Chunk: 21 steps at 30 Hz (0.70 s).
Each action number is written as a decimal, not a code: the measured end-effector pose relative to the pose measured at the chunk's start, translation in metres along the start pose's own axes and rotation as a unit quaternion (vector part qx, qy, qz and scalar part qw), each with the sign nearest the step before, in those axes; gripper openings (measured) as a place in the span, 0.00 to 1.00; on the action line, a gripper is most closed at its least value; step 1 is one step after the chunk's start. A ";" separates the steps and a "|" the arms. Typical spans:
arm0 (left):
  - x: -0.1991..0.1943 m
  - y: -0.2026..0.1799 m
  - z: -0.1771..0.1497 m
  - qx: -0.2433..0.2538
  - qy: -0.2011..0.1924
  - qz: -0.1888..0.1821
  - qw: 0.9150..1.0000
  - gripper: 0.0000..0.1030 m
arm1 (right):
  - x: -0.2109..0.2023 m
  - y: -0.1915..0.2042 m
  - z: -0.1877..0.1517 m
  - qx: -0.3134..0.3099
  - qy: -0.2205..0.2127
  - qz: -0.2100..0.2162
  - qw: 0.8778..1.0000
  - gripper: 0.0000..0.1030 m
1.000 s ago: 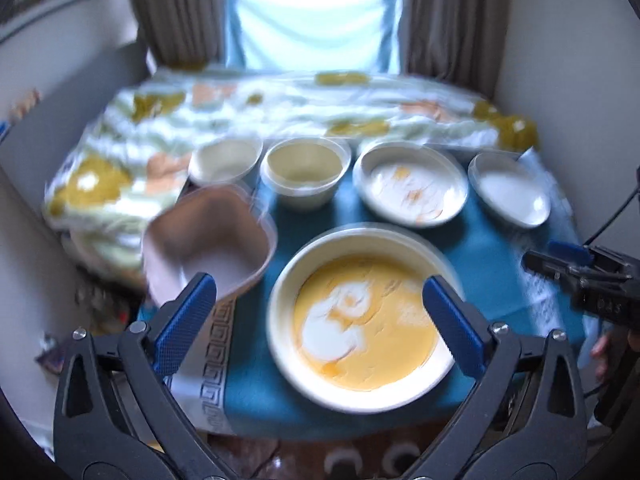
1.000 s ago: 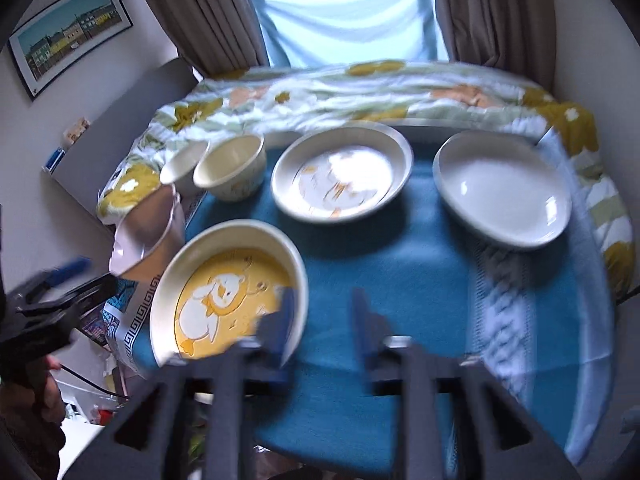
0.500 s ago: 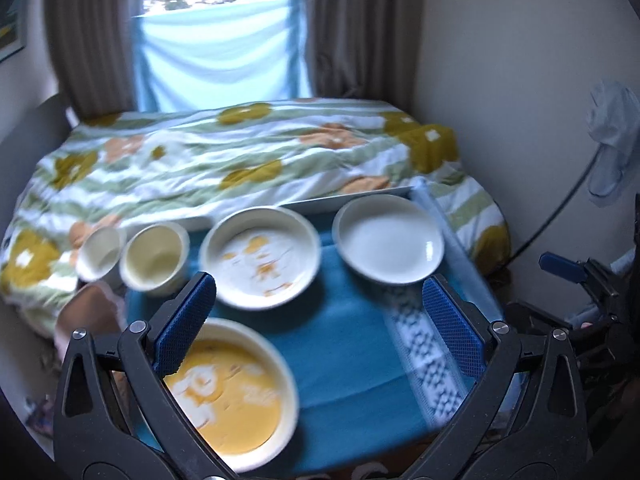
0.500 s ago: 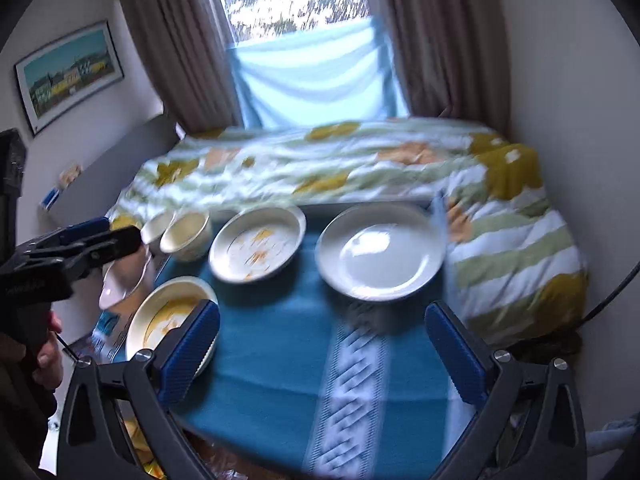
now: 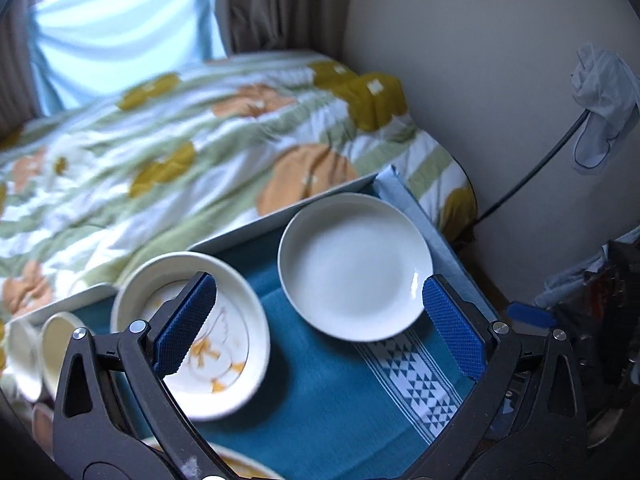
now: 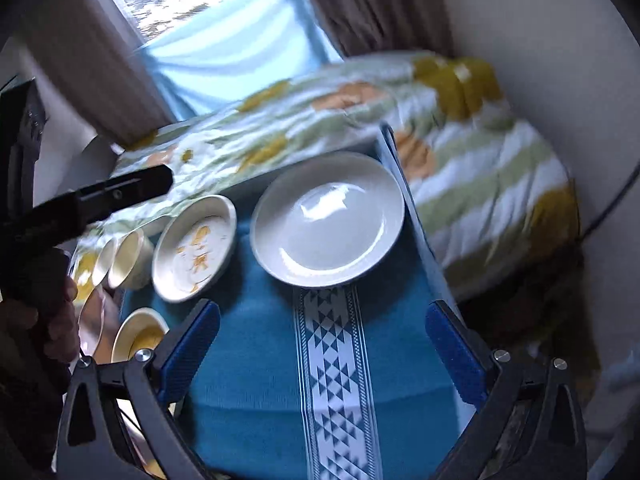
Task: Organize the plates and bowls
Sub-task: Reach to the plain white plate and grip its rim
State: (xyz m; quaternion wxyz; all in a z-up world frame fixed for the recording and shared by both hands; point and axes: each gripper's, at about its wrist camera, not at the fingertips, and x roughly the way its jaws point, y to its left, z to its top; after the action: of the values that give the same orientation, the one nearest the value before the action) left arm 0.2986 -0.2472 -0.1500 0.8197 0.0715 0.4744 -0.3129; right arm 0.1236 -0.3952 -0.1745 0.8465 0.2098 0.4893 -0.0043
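A plain white plate (image 5: pixel 354 266) (image 6: pixel 328 218) lies at the far right of the blue-clothed table (image 5: pixel 320 396) (image 6: pixel 248 364). Left of it sits a white dish with orange print (image 5: pixel 224 344) (image 6: pixel 196 248). Two small cream bowls (image 5: pixel 52 350) (image 6: pixel 130 254) stand further left. A yellow-patterned bowl (image 6: pixel 138 334) and a pinkish bowl (image 6: pixel 92 320) sit at the near left. My left gripper (image 5: pixel 316 320) hangs open above the gap between dish and plate, empty. My right gripper (image 6: pixel 322 344) is open and empty over the cloth, in front of the white plate.
A bed with a flowered quilt (image 5: pixel 180 128) (image 6: pixel 460 152) runs behind and right of the table. Curtains and a window stand behind. A wall with a hanging cloth (image 5: pixel 604 100) and a black cable is at right. Clutter lies on the floor at right (image 5: pixel 600 300).
Both grippers have swept to the right along the table, from the yellow bowl towards the white plate. The right gripper's jaws went from narrow to wide open.
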 end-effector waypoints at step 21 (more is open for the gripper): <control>0.162 0.048 0.024 0.020 0.148 -0.076 0.986 0.15 | 0.098 -0.055 0.027 0.211 0.014 -0.044 0.976 0.28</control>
State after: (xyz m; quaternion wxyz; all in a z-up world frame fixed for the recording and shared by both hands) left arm 0.4011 -0.2911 -0.2789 0.7127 0.0975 0.5881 -0.3697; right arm 0.1849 -0.4357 -0.2633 0.7754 0.3617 0.4978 -0.1420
